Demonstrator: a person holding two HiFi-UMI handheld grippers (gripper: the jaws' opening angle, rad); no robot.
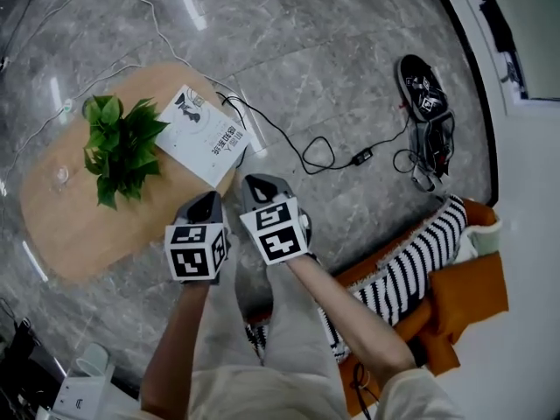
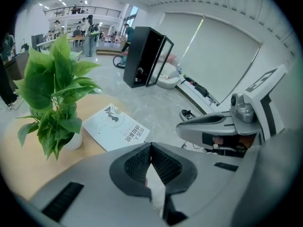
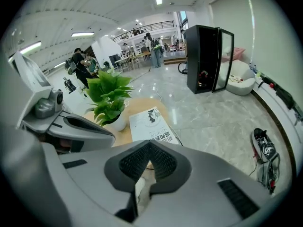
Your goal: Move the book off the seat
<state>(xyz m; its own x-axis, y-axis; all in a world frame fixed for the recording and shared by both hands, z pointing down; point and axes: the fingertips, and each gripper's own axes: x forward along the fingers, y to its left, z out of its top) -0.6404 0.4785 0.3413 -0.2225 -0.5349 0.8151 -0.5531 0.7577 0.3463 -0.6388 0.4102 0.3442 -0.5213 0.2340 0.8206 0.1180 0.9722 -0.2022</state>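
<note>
Book [image 1: 203, 135] lies flat on the round wooden surface [image 1: 87, 226], near its edge and just beside the plant [image 1: 118, 143], at the plant's 3 o'clock. L tool [image 1: 208, 204] and R tool [image 1: 256, 188] are held side by side above the person's lap, neither touching the book. Both have jaws pressed together w/ nothing btwn them. In the head view the book sits at approx 11 o'clock from the tools, ahead of both tips.
</note>
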